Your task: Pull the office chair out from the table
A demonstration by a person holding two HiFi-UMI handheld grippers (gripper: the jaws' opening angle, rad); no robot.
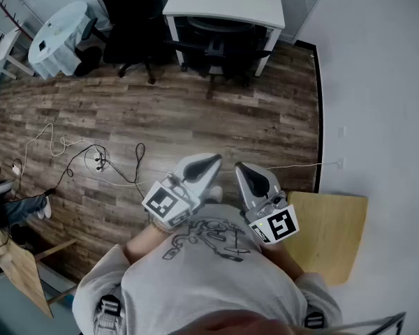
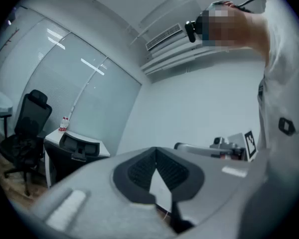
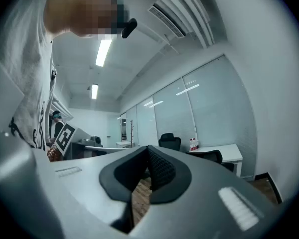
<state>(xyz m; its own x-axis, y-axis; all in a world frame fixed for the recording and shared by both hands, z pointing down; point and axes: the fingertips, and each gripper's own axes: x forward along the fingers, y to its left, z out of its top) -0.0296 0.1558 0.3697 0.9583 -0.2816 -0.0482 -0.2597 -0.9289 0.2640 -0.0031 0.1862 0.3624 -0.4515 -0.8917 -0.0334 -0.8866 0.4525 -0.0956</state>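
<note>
A black office chair (image 1: 216,44) stands tucked under the white table (image 1: 227,2) at the far end of the room. The left gripper view shows this chair (image 2: 79,146) at the table (image 2: 52,135), and the right gripper view shows it (image 3: 210,156) small in the distance. I hold both grippers close to my chest, far from the chair, pointing level toward it. My left gripper (image 1: 213,161) is shut with nothing in it. My right gripper (image 1: 240,167) is shut and empty too. They sit side by side, a little apart.
A second black chair (image 1: 129,26) stands left of the white table. A round cloth-covered table (image 1: 59,37) is at the far left. Cables (image 1: 91,155) lie on the wood floor ahead to my left. A light wooden tabletop (image 1: 332,232) is at my right, by the wall.
</note>
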